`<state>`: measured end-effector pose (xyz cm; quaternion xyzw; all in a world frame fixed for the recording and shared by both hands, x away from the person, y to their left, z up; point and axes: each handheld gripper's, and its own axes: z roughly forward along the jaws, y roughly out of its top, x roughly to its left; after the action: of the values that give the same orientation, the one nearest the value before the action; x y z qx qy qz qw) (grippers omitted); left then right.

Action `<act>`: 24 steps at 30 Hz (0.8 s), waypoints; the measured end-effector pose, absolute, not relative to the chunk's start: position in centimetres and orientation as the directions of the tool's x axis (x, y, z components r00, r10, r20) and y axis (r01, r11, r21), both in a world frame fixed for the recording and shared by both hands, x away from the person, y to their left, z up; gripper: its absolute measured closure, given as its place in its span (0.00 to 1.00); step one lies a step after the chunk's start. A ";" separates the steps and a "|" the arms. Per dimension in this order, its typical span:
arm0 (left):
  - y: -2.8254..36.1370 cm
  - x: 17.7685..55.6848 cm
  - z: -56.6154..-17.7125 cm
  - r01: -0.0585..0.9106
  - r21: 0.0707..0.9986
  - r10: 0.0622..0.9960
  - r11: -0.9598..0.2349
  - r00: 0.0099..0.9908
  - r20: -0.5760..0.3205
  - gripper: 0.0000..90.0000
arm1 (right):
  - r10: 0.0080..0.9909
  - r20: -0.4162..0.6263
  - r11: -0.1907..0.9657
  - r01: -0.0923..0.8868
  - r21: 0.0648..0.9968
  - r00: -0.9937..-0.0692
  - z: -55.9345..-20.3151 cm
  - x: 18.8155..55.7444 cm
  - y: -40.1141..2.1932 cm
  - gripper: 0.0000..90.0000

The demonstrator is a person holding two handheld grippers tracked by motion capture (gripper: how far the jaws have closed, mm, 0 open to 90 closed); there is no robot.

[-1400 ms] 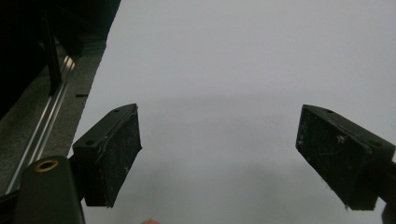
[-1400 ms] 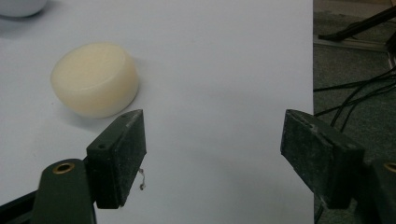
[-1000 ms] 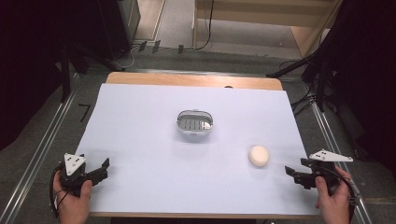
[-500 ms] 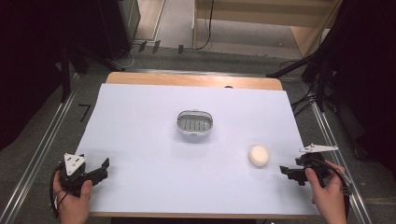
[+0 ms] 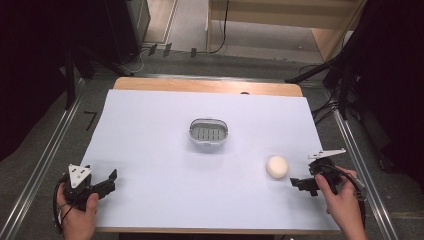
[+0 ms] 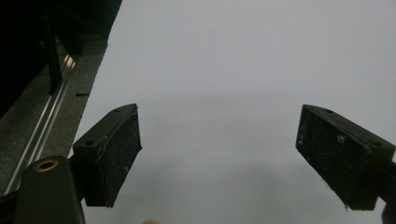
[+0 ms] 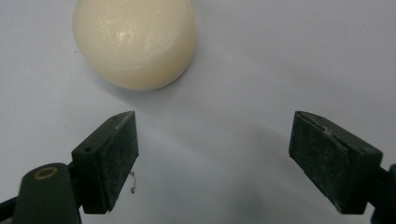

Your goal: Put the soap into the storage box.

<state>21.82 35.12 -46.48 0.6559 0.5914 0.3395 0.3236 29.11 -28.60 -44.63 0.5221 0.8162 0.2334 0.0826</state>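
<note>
A cream rounded soap bar [image 5: 277,166] lies on the white table sheet [image 5: 150,150] at the right; in the right gripper view the soap bar [image 7: 134,42] sits just beyond and left of the jaws. My right gripper [image 5: 296,183] is open, a short way right of the bar and pointing left toward it; in its own view the right gripper [image 7: 214,158] holds nothing. A small grey oval soap dish [image 5: 208,133] with a slotted floor stands at the table's middle. My left gripper [image 5: 111,179] rests open at the front left corner; the left gripper [image 6: 219,154] faces bare sheet.
A wooden table edge [image 5: 200,85] runs along the far side. Metal rails [image 5: 45,160] flank the table on the left and right. Cables and stand legs [image 5: 330,75] lie on the floor beyond the back right corner.
My right gripper has moved left and slightly forward, closing the distance to the soap bar. The left gripper, soap bar and dish have stayed put.
</note>
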 end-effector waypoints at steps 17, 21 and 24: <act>35.1 21.8 -46.5 0.558 0.824 0.995 -0.095 0.073 0.065 0.17 | 0.867 0.135 0.382 0.814 0.438 -0.479 -44.3 30.1 -26.9 0.16; 35.1 21.8 -46.5 0.558 0.824 0.995 -0.096 0.073 0.066 0.17 | 0.870 0.136 0.375 0.816 0.439 -0.473 -44.3 30.3 -26.7 0.16; 35.1 21.8 -46.5 0.557 0.825 0.995 -0.096 0.074 0.065 0.17 | 0.870 0.139 0.376 0.820 0.432 -0.472 -44.4 30.4 -26.4 0.16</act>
<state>21.83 35.12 -46.48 0.6580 0.5898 0.3390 0.3229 30.44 -26.45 -44.41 0.5107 0.8275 0.2265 0.0555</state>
